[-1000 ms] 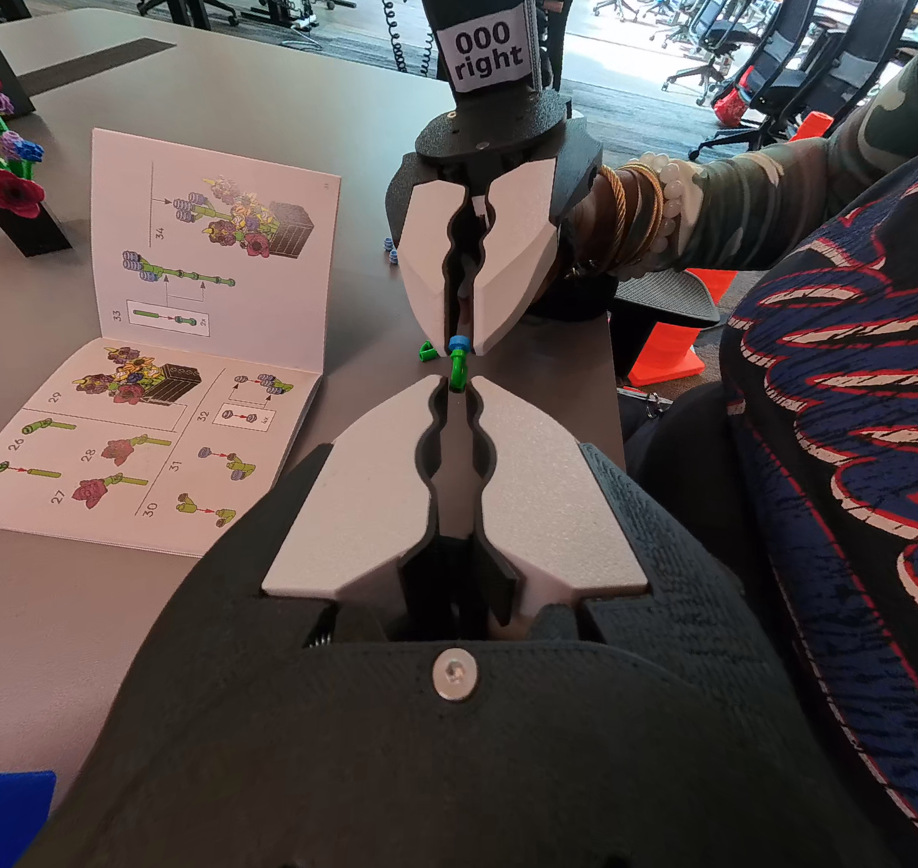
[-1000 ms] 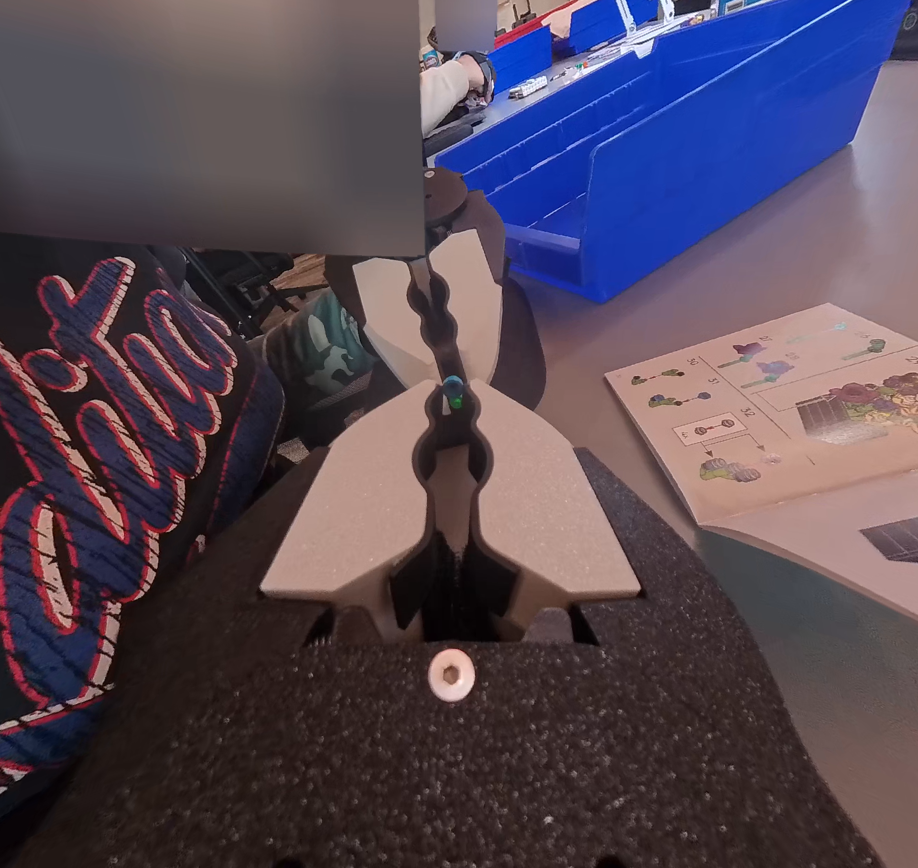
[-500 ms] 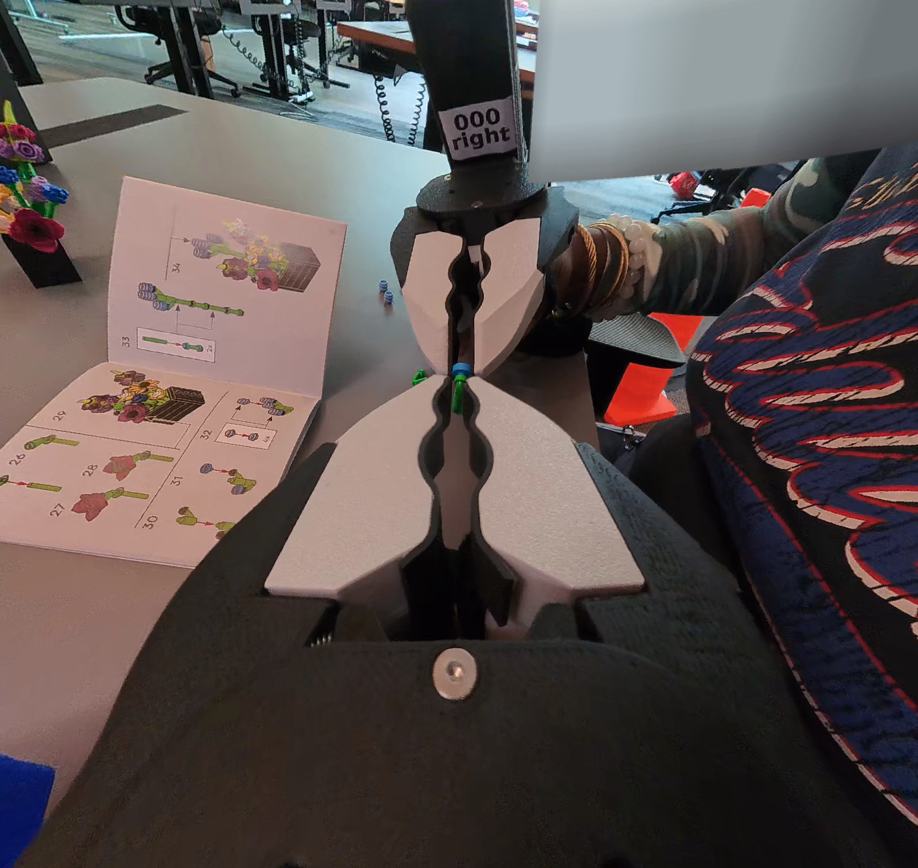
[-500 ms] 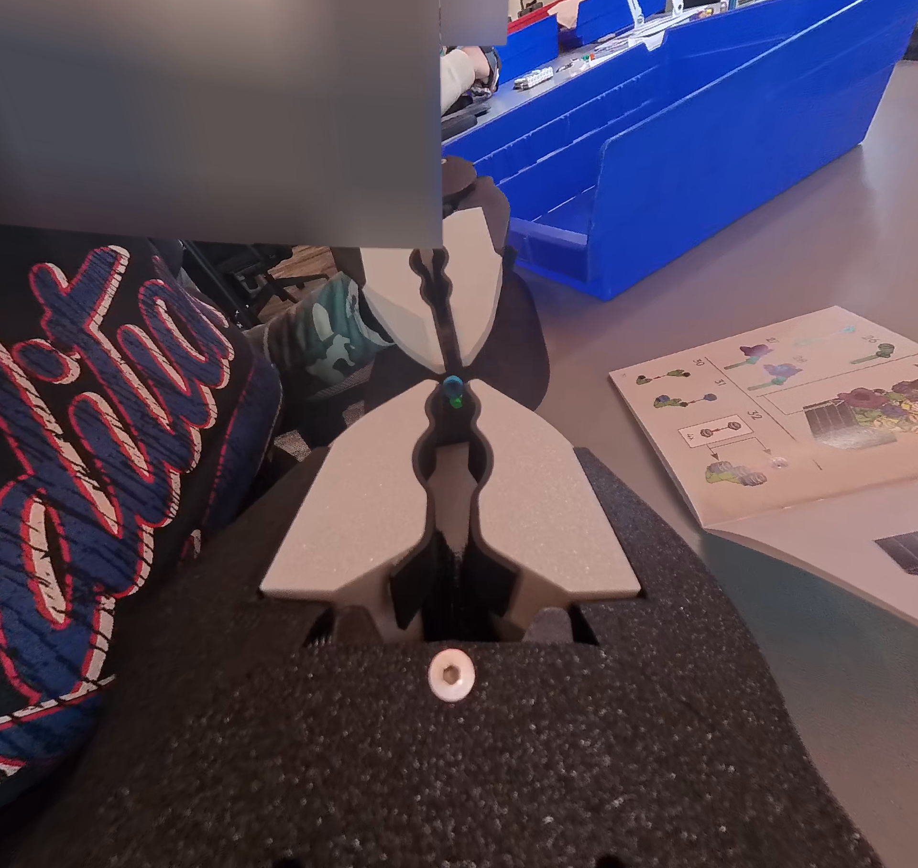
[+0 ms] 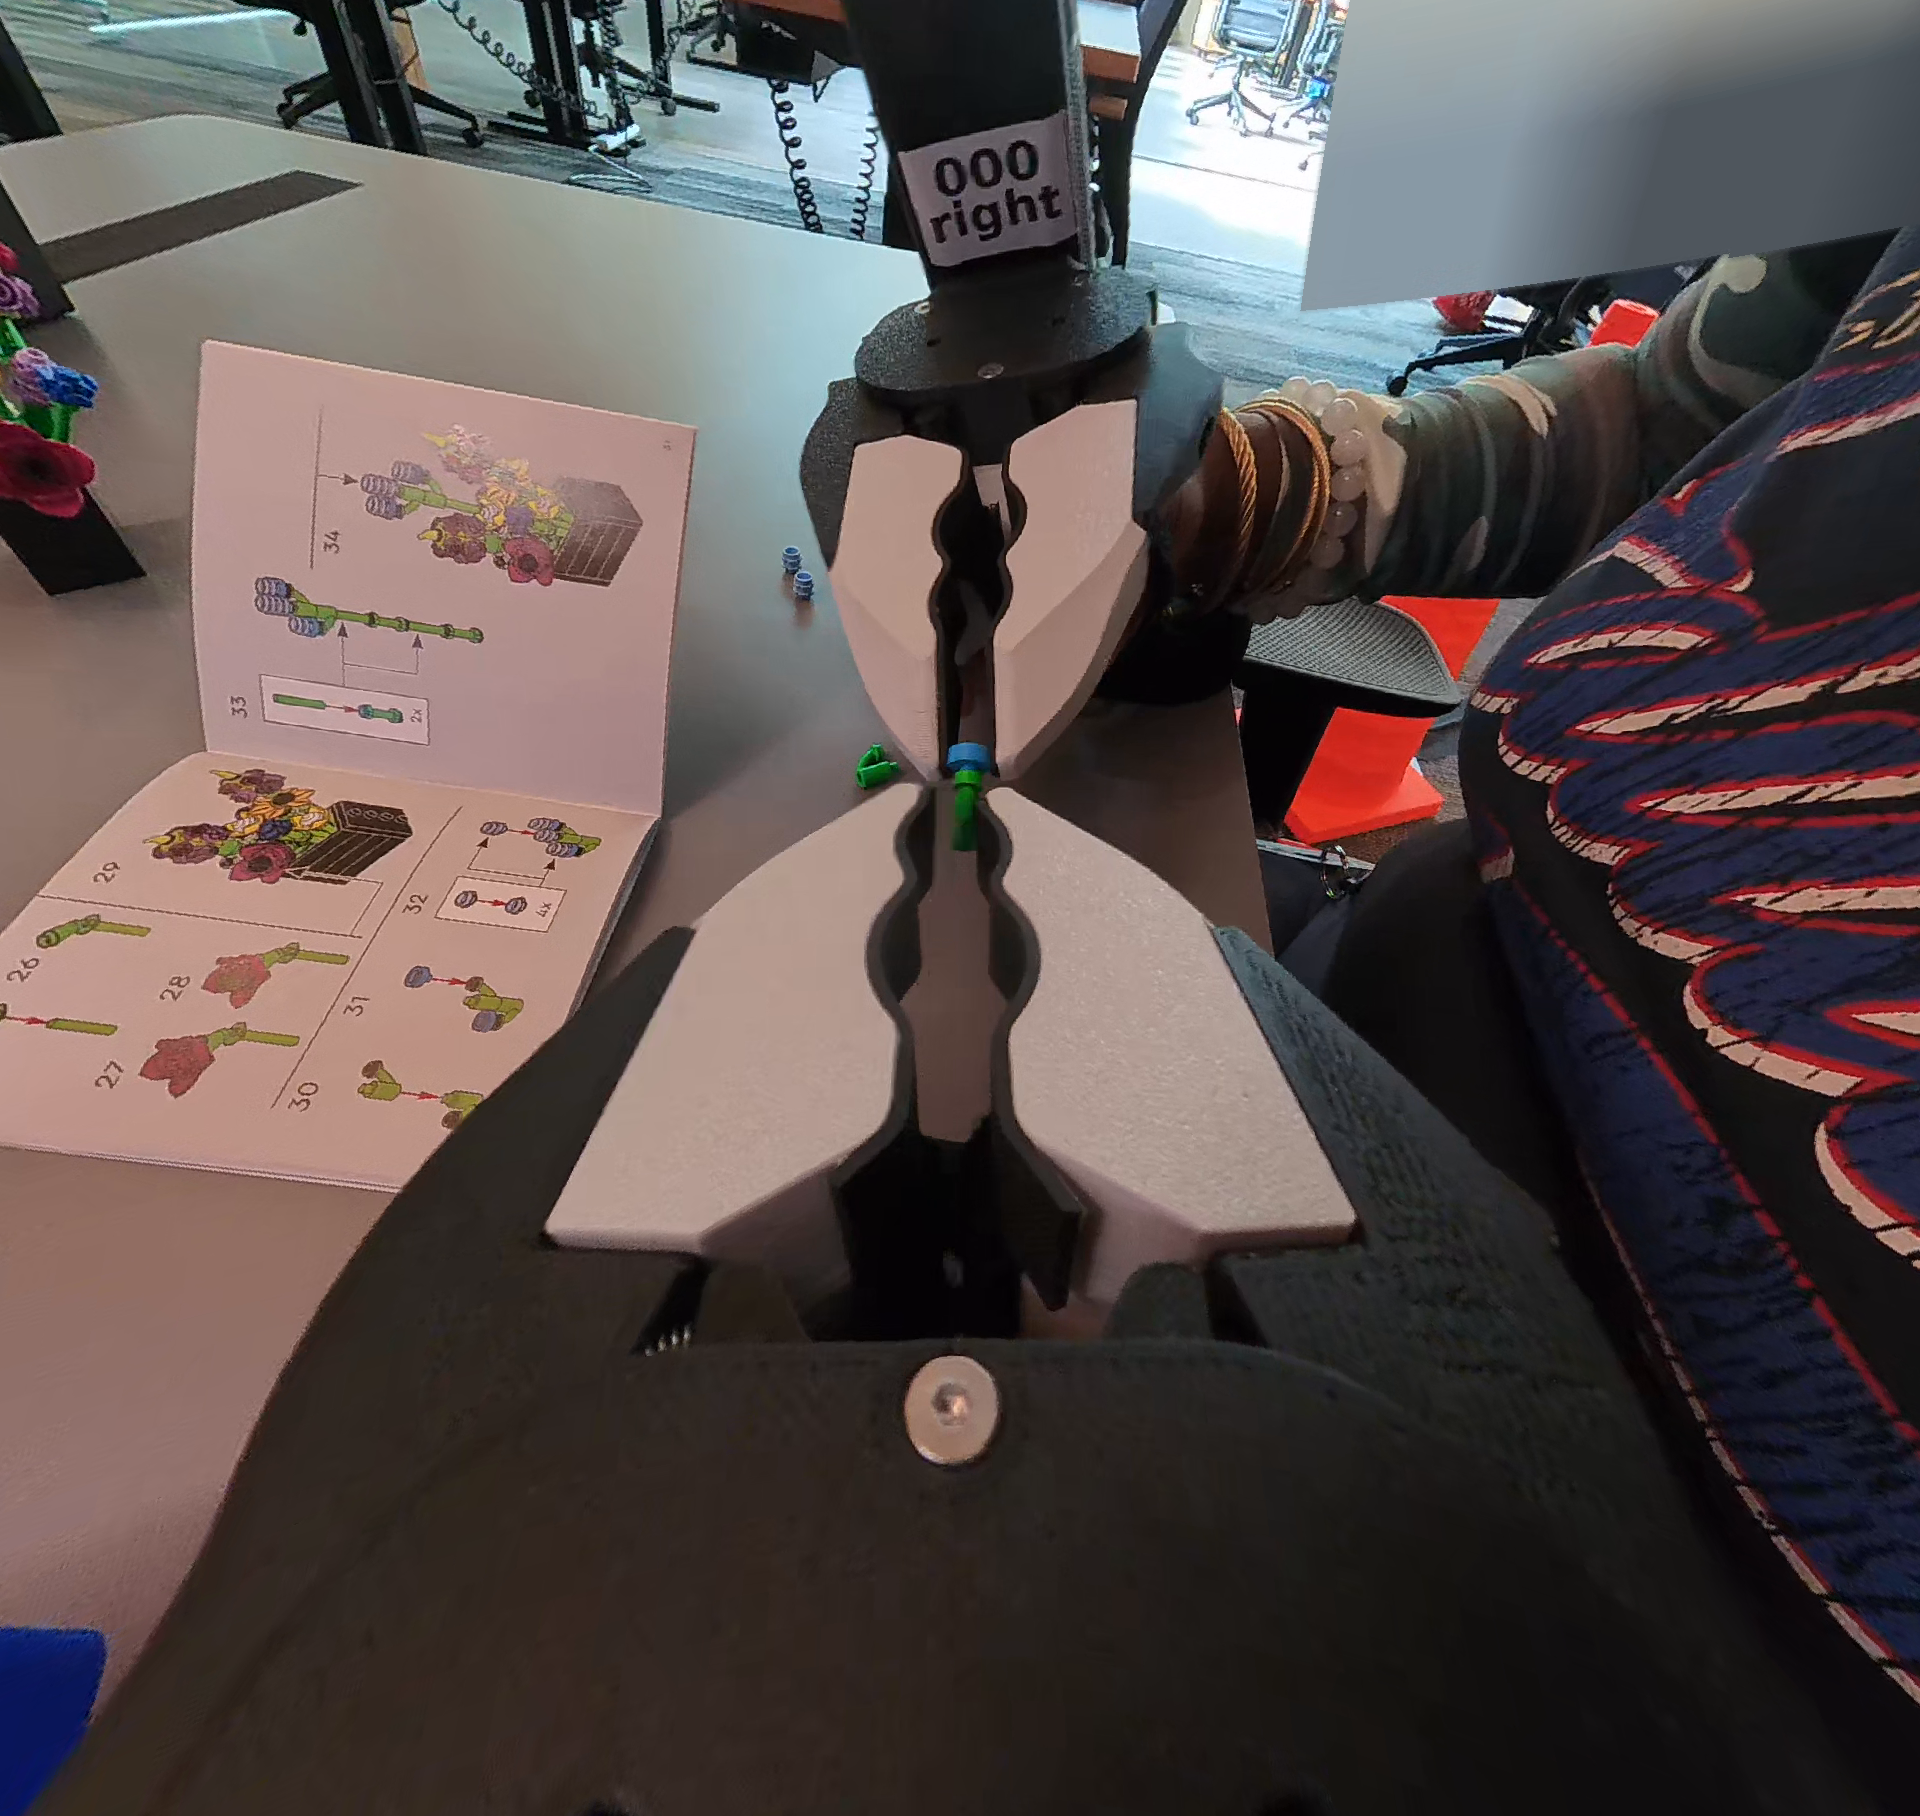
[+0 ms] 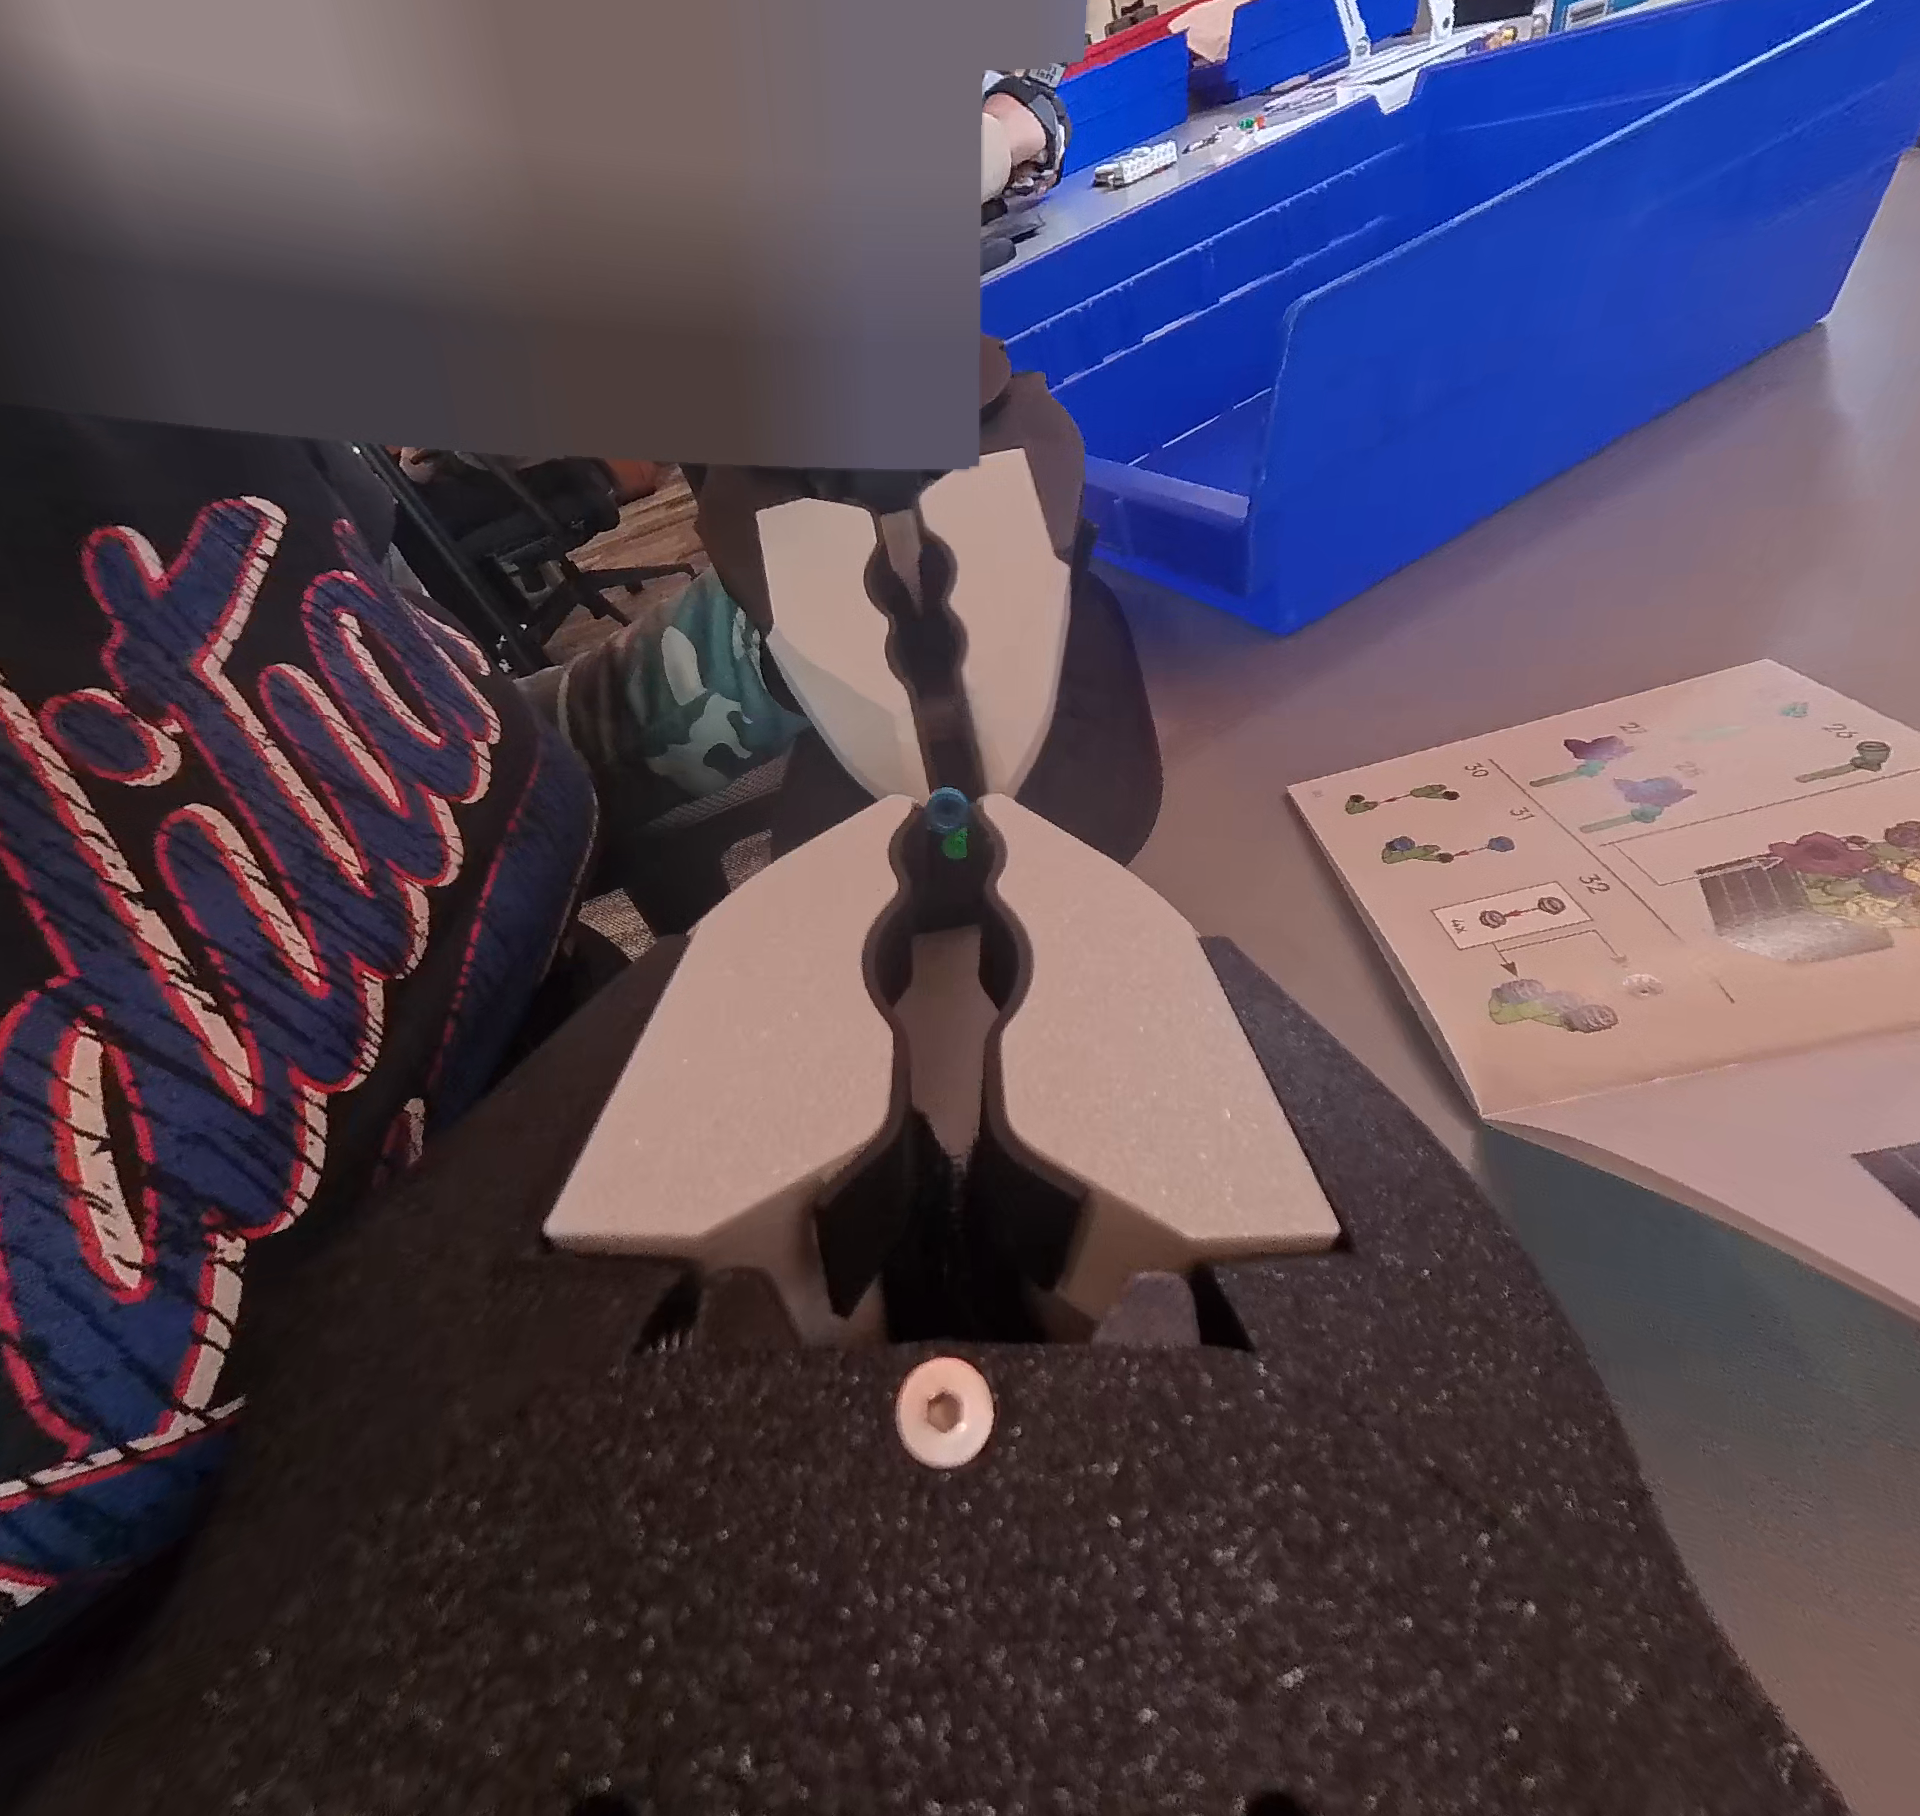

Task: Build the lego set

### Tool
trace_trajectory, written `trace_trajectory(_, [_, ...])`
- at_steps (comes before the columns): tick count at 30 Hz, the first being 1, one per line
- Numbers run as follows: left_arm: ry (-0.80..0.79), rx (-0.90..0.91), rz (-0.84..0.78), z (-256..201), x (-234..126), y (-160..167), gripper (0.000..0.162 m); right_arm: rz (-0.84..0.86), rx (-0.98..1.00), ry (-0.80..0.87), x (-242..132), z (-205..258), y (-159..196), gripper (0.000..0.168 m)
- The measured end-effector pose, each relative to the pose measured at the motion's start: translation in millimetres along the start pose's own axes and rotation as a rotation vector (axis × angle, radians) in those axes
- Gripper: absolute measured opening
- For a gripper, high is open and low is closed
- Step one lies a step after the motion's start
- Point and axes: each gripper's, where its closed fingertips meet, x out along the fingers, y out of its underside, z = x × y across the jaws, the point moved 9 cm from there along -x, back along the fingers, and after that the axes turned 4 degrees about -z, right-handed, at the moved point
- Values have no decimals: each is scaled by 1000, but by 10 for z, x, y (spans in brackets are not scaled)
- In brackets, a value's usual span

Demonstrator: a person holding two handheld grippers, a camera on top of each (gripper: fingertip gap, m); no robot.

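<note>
the left hand-held gripper (image 5: 961, 798) pinches a green stem (image 5: 963, 816), tip to tip with the right hand-held gripper (image 6: 948, 802), which clamps a blue stud (image 6: 945, 810) above the surface (image 5: 582, 312).

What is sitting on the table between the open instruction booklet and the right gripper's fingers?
In the left wrist view, two small blue round pieces and a loose green piece lie on the grey table between the booklet and the right gripper.

Bright daylight, wide-angle edge distortion, soft shadows
</note>
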Motion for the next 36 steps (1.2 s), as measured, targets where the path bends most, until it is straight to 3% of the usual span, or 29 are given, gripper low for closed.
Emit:
trace_trajectory(13, [25,33,12,-36,2,4,3,18,-53,5,7,48,6,7])
trace_trajectory(23, [15,56,138,-53,89,49,2,194,-96,78,18,97,30,7])
trace_trajectory(36, [-13,84,209,-63,142,79,2,282,-120,127,40,99,71,7])
